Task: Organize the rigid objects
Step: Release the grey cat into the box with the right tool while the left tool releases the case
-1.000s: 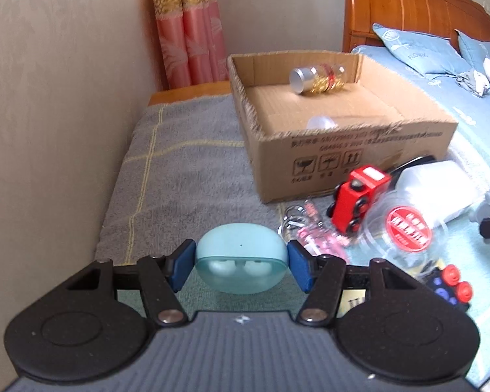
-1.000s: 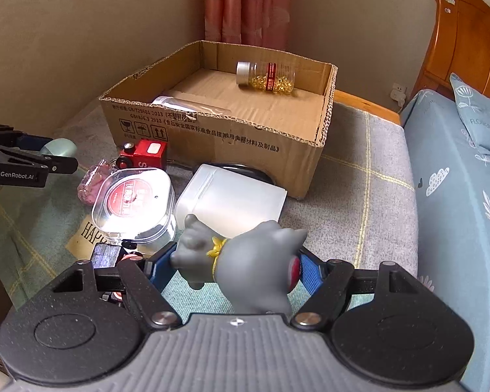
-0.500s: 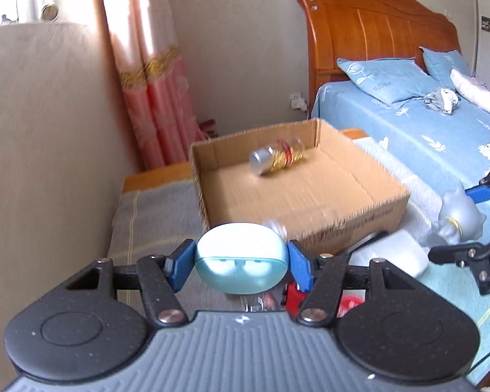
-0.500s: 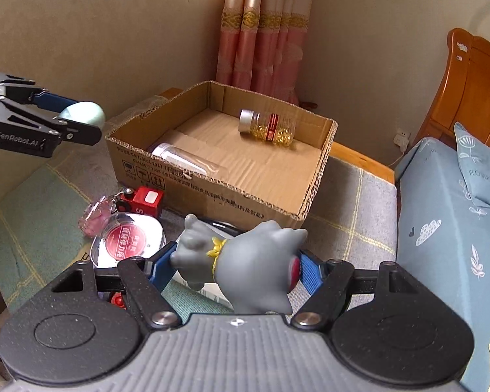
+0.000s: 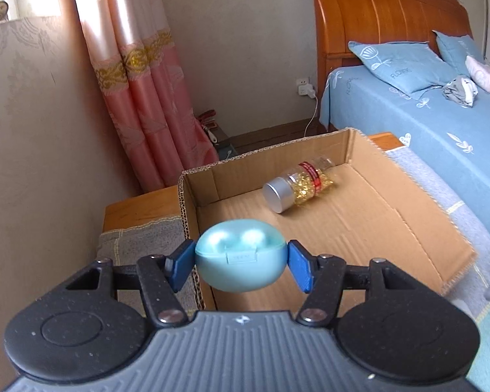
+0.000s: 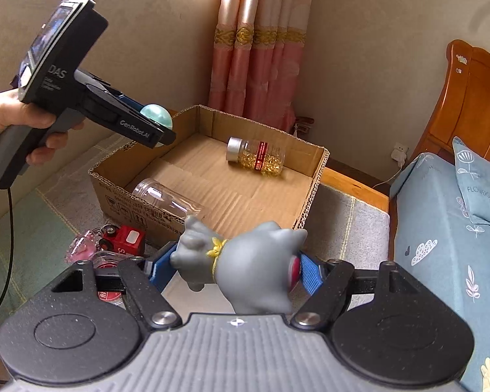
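Note:
My left gripper (image 5: 240,263) is shut on a pale blue earbud case (image 5: 240,254) and holds it in the air over the near left corner of an open cardboard box (image 5: 454,248). The right wrist view shows that case (image 6: 156,117) above the box's left wall (image 6: 114,196). My right gripper (image 6: 235,268) is shut on a grey toy figure (image 6: 245,264) with a yellow collar, held above the box's near side. A jar of gold capsules (image 5: 297,189) lies in the box, as does a clear jar (image 6: 163,196).
A red toy train (image 6: 125,240), a pink keychain (image 6: 80,250) and a round clear container with a red label (image 6: 109,294) lie on the cloth in front of the box. A bed (image 5: 424,121) with blue bedding is on the right. A pink curtain (image 5: 147,98) hangs behind.
Both grippers have risen and moved toward the box with their objects. The left gripper has carried the earbud case from the cloth to over the box's corner.

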